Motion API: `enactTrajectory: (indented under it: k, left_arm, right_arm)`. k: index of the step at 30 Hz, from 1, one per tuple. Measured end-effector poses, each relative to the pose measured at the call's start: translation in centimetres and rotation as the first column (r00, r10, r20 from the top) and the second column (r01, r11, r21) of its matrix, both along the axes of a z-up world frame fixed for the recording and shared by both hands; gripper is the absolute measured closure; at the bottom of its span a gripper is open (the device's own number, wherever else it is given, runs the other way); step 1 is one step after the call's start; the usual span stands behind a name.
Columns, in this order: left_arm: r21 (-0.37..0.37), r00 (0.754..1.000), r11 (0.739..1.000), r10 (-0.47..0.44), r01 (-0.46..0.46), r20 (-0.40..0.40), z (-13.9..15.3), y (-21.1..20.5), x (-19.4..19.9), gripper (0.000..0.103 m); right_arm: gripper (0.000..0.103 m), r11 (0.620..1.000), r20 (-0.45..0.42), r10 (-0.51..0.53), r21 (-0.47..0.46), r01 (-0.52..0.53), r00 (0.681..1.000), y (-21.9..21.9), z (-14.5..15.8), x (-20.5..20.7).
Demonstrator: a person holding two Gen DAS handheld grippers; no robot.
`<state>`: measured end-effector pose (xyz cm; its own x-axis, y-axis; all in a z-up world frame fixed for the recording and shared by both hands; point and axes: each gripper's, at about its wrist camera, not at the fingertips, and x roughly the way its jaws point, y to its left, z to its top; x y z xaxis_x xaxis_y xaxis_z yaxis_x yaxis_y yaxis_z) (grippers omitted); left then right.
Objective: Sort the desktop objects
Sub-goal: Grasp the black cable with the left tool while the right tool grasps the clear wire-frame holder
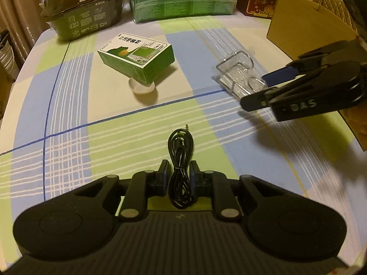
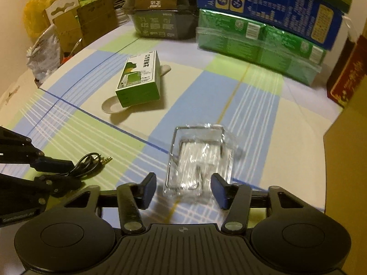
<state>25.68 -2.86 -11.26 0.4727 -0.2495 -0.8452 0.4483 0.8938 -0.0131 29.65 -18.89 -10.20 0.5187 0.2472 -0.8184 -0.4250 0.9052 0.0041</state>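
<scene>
Left gripper (image 1: 179, 178) clamped on a coiled black cable (image 1: 181, 160), pads pressing both sides, cable on the checked tablecloth (image 1: 68, 151). Right gripper (image 2: 183, 189) fingers apart around the near end of a clear plastic tray (image 2: 199, 158), pads not touching it. Tray sits to the right of the cable. Beyond the cable, a green box (image 1: 137, 57) lies tilted on a white spoon (image 1: 141, 88). Farthest behind the cable, stacked green packs (image 1: 183, 2) and a dark carton (image 1: 84, 11).

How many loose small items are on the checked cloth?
4: coiled black cable in the left tool; clear plastic tray between the right tool's pads; green box lying over a white spoon.
</scene>
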Motion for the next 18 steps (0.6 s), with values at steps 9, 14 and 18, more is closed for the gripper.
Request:
enactTrajectory:
  k: [9,14,18]
  left_arm:
    - [0.004,1.000,1.000,0.010,-0.010,0.016,-0.2,-0.1,0.2,0.085]
    - [-0.002,1.000,1.000,0.024,-0.024,-0.001,-0.2,-0.2,0.0,0.091]
    - [0.008,0.999,1.000,0.030,-0.030,-0.019,0.1,-0.5,-1.0,0.092]
  right_arm:
    - [0.075,0.996,0.023,0.038,-0.080,-0.036,0.999,0.5,-0.7,-0.9]
    - [0.076,0.997,-0.007,0.028,-0.075,-0.029,1.000,-0.3,-0.4,-2.2]
    - [0.076,0.998,-0.037,0.017,-0.062,-0.019,0.999,-1.3,-0.1,-3.9]
